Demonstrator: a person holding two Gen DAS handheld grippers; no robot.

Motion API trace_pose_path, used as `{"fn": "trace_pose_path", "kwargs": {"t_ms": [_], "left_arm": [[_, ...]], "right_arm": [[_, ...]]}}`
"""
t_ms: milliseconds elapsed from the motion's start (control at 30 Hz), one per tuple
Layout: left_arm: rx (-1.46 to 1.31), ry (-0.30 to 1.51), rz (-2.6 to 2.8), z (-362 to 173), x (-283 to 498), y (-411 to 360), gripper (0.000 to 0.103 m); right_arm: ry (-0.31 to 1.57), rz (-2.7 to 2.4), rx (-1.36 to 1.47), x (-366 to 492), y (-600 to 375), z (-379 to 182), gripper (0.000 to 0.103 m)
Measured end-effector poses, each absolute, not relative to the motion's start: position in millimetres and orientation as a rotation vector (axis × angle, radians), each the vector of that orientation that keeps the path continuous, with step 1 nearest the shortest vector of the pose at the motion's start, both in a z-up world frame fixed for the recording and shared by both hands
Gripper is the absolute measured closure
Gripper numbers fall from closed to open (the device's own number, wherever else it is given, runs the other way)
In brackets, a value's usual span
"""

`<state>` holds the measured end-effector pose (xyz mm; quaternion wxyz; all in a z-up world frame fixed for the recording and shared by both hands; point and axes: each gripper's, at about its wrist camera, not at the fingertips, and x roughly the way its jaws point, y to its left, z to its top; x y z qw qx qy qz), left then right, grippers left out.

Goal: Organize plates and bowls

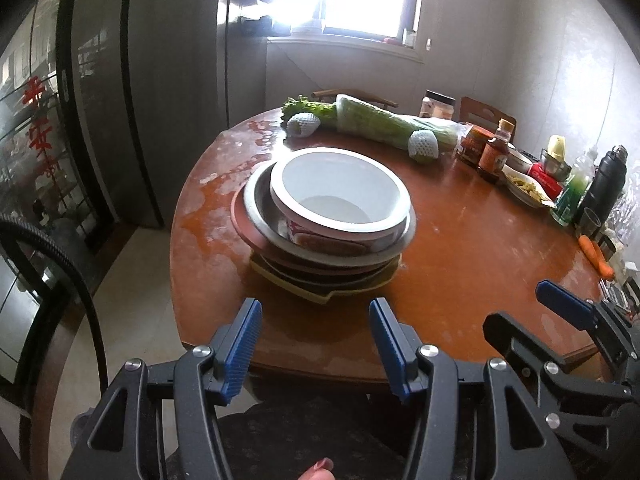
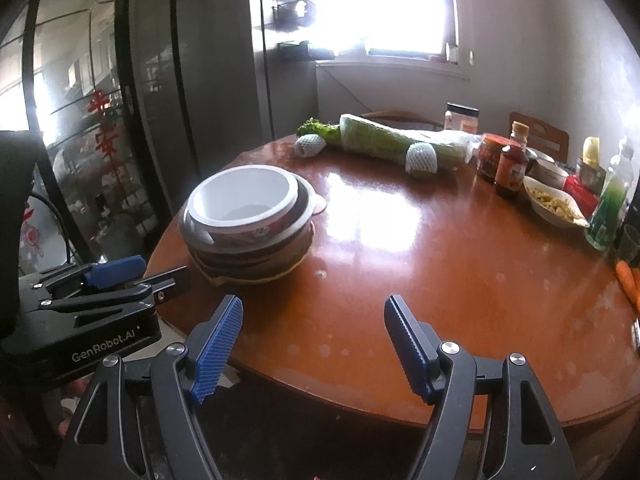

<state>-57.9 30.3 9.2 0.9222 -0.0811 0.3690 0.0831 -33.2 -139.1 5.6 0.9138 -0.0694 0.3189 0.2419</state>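
Note:
A stack of dishes stands on the round brown table (image 1: 460,264). A white bowl (image 1: 340,196) with a red pattern sits on top, inside a metal bowl (image 1: 260,216), over brown plates and a yellow plate (image 1: 304,286) at the bottom. The stack also shows in the right wrist view (image 2: 244,220). My left gripper (image 1: 316,320) is open and empty, just short of the stack at the table's near edge. My right gripper (image 2: 314,320) is open and empty over the near table edge, right of the stack. It also shows in the left wrist view (image 1: 568,308).
Wrapped greens (image 1: 376,124) and two foam-netted fruits lie at the back. Jars, sauce bottles (image 1: 494,152), a dish of food (image 1: 526,190), a green bottle, a black flask (image 1: 604,184) and carrots (image 1: 596,256) line the right side. A fridge (image 1: 160,80) stands left.

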Motion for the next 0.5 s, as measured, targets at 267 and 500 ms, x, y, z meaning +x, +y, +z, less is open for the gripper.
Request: {"fn": "trace_pose_path", "kwargs": {"t_ms": [267, 500], "left_arm": [[-0.145, 0.756, 0.163, 9.6, -58.8, 23.9, 0.047], [-0.140, 0.752, 0.170, 10.2, -58.9, 23.4, 0.047]], "right_arm": [[0.665, 0.480, -0.144, -34.4, -141.6, 3.2, 0.028], [0.671, 0.484, -0.151, -34.7, -139.0, 2.8, 0.028]]}}
